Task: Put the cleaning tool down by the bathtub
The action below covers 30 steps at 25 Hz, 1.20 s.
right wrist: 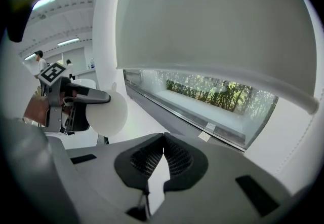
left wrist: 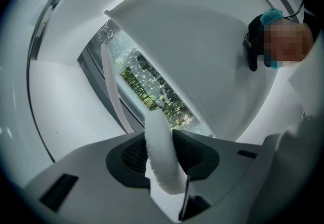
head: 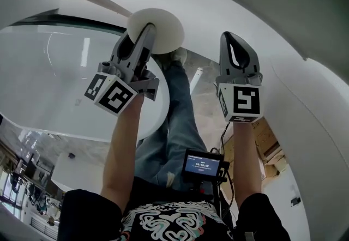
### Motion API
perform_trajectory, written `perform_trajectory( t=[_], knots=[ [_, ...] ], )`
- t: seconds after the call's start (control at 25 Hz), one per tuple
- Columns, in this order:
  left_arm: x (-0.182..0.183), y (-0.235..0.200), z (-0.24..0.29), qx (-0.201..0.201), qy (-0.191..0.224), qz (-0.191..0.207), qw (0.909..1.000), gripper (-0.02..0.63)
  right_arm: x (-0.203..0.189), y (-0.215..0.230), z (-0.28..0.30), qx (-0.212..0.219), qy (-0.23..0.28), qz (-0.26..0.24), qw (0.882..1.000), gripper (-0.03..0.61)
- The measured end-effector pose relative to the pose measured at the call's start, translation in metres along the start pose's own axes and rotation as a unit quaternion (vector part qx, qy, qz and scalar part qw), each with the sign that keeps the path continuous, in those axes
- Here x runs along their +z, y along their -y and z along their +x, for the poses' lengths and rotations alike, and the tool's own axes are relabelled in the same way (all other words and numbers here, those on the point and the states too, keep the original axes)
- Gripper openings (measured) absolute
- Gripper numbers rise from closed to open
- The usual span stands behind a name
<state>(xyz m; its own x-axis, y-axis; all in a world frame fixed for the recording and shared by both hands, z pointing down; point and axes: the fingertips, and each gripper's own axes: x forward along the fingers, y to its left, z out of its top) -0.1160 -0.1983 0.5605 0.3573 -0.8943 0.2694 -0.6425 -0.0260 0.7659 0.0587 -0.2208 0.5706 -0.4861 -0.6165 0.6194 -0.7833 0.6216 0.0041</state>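
Not yet set down by tub (head: 49, 65): tool (head: 166, 26) clamped in left hand-held gripper (head: 148, 31), held aloft; right hand-held gripper (head: 238, 43) closed, empty.

The head view looks steeply down from just above the person, close over the left hand-held gripper (head: 147, 31) at upper centre-left, the right hand-held gripper (head: 233, 41) at upper centre-right and the glossy white curved bathtub (head: 49, 87) on the left. Each gripper view sits low behind its own grey jaws, which fill the lower frame, and faces outward along them. Both share the long window strip with green plants (left wrist: 147, 91) (right wrist: 217, 91). The right gripper view's left side and the head view share the left hand-held gripper and its round white cleaning pad (right wrist: 107, 114) (head: 163, 24).
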Motion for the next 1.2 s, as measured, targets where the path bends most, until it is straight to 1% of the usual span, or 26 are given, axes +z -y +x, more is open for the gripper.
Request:
perform_trajectory(
  t=[0.16, 0.44, 0.68, 1.0, 1.2],
  knots=[
    [-0.014, -0.022, 0.007, 0.003, -0.002, -0.007, 1.0000, 0.141, -0.019, -0.010, 0.019, 0.010, -0.004, -0.007, 1.000, 0.028],
    [-0.037, -0.035, 0.021, 0.010, -0.011, -0.012, 0.9998, 0.141, -0.045, -0.007, 0.031, 0.012, -0.015, -0.004, 1.000, 0.028],
    [-0.051, -0.050, 0.035, 0.032, -0.016, -0.034, 0.9988, 0.141, -0.061, -0.001, 0.046, 0.016, -0.030, 0.009, 0.999, 0.028],
    [-0.069, -0.074, 0.052, 0.067, -0.030, -0.051, 0.9960, 0.141, -0.079, -0.002, 0.070, 0.027, -0.043, 0.010, 0.999, 0.028],
    [-0.079, -0.078, 0.063, 0.074, -0.037, -0.057, 0.9950, 0.141, -0.087, 0.002, 0.075, 0.025, -0.053, 0.013, 0.998, 0.028]
  ],
)
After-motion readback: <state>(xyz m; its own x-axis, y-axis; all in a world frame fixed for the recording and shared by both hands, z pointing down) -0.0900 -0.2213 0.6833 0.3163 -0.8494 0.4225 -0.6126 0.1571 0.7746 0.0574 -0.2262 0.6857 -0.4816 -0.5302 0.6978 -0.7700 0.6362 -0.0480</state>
